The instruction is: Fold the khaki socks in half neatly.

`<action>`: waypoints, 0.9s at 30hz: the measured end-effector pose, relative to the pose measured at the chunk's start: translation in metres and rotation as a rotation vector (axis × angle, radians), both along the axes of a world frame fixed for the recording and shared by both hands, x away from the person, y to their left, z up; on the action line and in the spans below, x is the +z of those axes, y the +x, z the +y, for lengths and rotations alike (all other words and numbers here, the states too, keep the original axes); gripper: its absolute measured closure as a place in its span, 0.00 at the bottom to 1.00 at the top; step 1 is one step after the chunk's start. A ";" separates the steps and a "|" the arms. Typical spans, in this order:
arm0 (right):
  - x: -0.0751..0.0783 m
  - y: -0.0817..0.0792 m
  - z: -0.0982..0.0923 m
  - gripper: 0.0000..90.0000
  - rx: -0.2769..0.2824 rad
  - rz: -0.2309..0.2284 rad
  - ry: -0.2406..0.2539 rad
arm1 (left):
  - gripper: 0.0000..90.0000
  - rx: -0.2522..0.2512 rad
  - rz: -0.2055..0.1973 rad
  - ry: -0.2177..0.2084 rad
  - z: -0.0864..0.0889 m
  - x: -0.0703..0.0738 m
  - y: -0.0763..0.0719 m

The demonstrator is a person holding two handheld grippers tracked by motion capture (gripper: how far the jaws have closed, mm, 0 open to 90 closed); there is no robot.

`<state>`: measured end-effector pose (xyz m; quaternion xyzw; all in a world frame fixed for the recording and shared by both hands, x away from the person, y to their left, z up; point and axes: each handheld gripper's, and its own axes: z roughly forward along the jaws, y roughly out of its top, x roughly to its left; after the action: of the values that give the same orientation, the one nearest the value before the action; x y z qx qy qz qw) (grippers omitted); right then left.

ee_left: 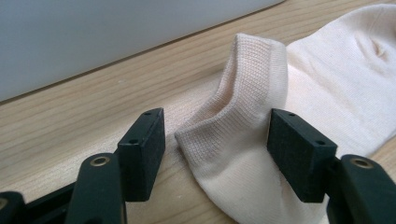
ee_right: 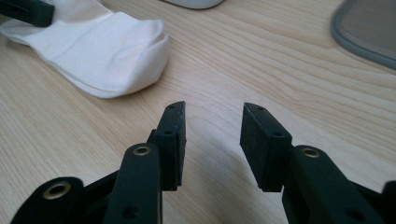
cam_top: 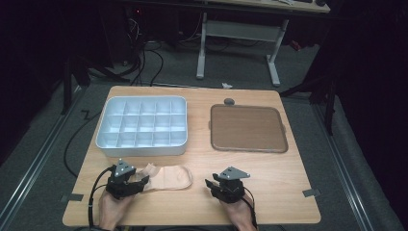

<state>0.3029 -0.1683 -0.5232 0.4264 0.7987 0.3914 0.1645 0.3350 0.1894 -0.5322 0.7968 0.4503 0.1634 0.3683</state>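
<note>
L gripper (ee_left: 215, 154) sits w/ jaws apart astride the ribbed cuff of the cream knit ankle sock (cam_top: 166, 177) lying flat at the wooden table's (cam_top: 269, 192) near edge, not yet pinching; R gripper (ee_right: 212, 140) open & empty nearby, so this looks like the grab step — next, close on the cuff.
</note>
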 end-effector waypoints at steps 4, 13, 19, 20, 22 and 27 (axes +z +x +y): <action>0.001 0.000 0.008 0.68 0.019 -0.007 -0.013 | 0.42 -0.007 0.005 0.008 -0.003 0.000 0.000; 0.004 0.005 0.031 0.68 0.072 -0.013 -0.008 | 0.45 -0.015 -0.002 0.013 -0.005 0.000 -0.002; 0.004 0.010 0.042 0.67 0.089 -0.012 -0.010 | 0.47 -0.025 0.000 0.015 -0.007 0.001 -0.002; 0.003 0.013 0.046 0.66 0.084 -0.008 -0.009 | 0.48 -0.026 -0.002 0.015 -0.007 0.001 -0.002; 0.002 0.015 0.049 0.66 0.081 -0.003 -0.011 | 0.49 -0.028 -0.003 0.016 -0.008 0.001 -0.003; -0.001 0.018 0.054 0.67 0.077 0.005 -0.031 | 0.55 -0.032 -0.007 0.013 -0.009 0.001 -0.003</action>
<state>0.3213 -0.1140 -0.5246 0.3938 0.8208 0.3839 0.1542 0.3318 0.1806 -0.5317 0.8057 0.4350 0.1634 0.3672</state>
